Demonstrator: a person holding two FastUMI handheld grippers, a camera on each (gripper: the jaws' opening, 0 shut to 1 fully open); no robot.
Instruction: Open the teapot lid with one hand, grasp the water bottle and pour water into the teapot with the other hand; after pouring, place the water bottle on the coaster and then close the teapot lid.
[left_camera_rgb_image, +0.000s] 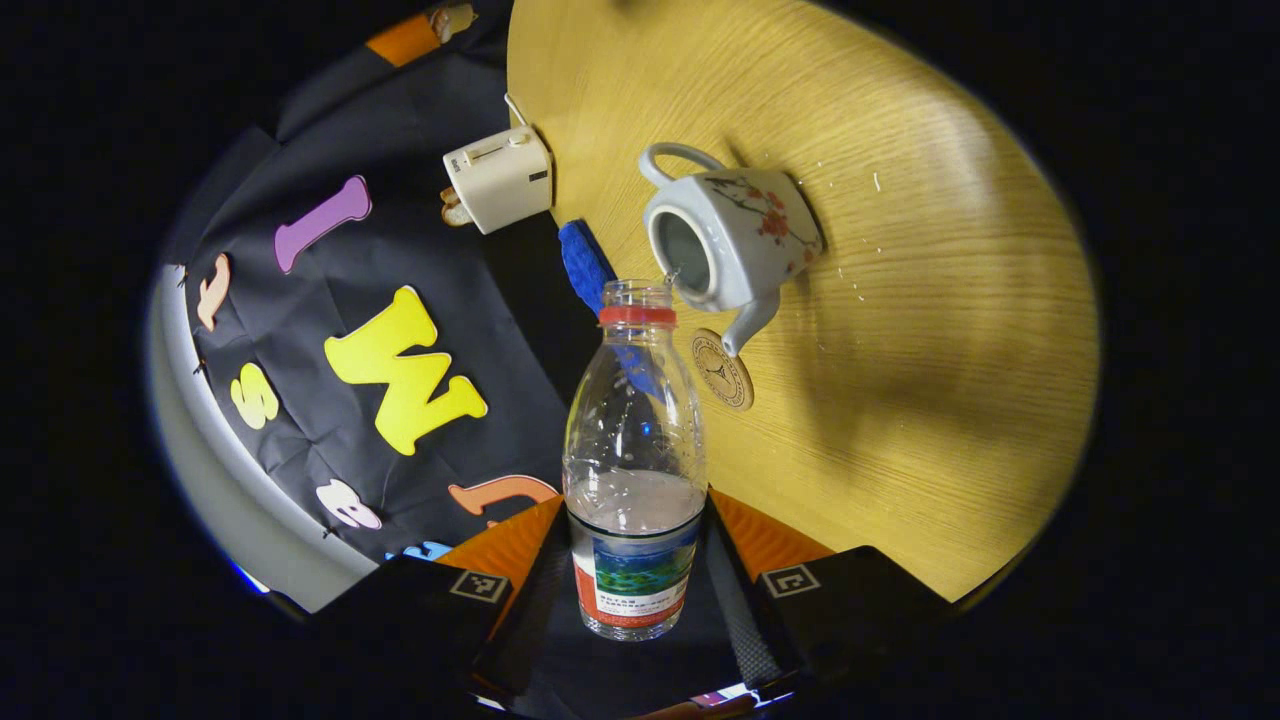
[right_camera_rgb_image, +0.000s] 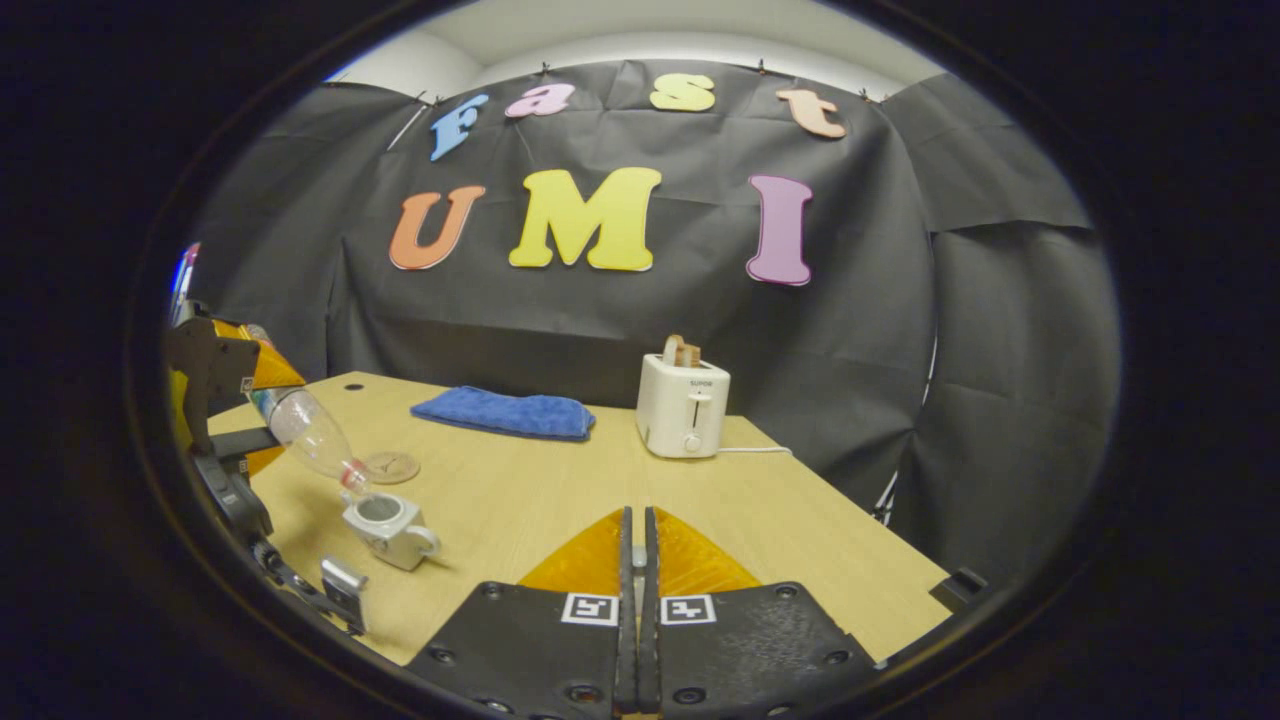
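- Wooden worktop carries lidless teapot, coaster just beside its spout
- left tongs clamp water bottle — tilted, mouth at teapot opening
- right tongs pressed together, empty

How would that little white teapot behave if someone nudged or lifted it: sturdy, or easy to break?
The teapot looks like glazed ceramic, so it is probably rigid, fairly heavy for its size, and likely to chip if knocked. Its glossy surface may be slippery to grip. It sits low and wide on the table, so a push would probably slide it rather than tip it.
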